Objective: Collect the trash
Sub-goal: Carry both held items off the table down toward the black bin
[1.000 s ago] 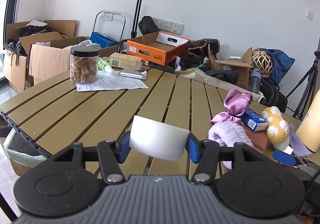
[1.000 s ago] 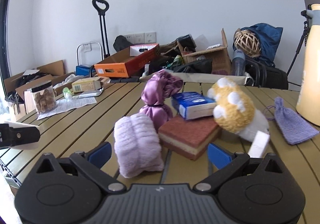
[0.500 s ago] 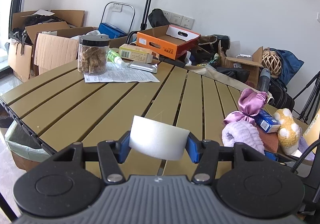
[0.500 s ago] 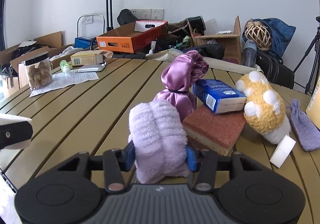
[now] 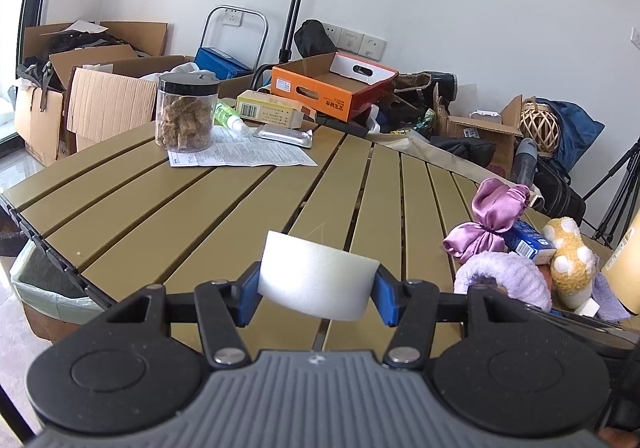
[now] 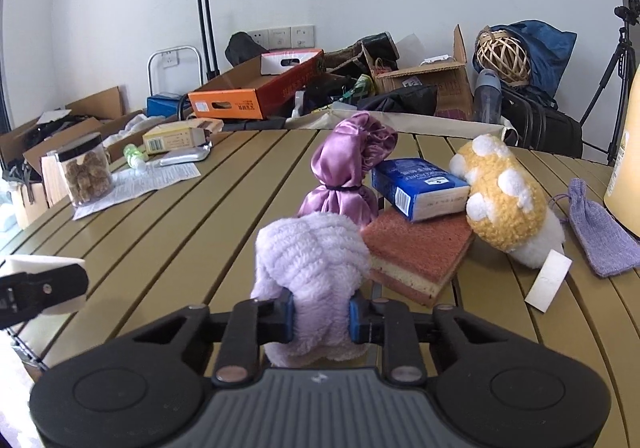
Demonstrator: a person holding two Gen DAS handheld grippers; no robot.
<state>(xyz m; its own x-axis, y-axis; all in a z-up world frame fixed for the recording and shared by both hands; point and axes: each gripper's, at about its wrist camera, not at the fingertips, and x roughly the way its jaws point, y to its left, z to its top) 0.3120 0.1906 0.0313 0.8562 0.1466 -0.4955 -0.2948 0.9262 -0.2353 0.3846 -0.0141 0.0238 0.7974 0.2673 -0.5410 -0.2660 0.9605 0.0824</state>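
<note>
My left gripper (image 5: pixel 316 294) is shut on a white foam block (image 5: pixel 316 272) and holds it above the olive slatted table (image 5: pixel 224 203). It shows again at the left edge of the right wrist view, as the left gripper (image 6: pixel 40 288) with the white block (image 6: pixel 40 262). My right gripper (image 6: pixel 321 318) has its jaws closing on a lilac fluffy cloth (image 6: pixel 312 252), and the blue pads squeeze the cloth's near end. The cloth (image 5: pixel 504 276) lies on the table beside a pile of small items.
Behind the cloth lie a purple satin pouch (image 6: pixel 348 167), a blue box (image 6: pixel 416 183), a pink sponge (image 6: pixel 416 252), a yellow plush toy (image 6: pixel 504 199), a lavender bag (image 6: pixel 596 232) and a white slip (image 6: pixel 548 280). A jar (image 5: pixel 184 111) on paper stands far left. A lined bin (image 5: pixel 44 288) sits below the table's left edge.
The right gripper's jaws went from wide open around the lilac cloth to pressed onto it. The left gripper still holds the white block, hardly moved.
</note>
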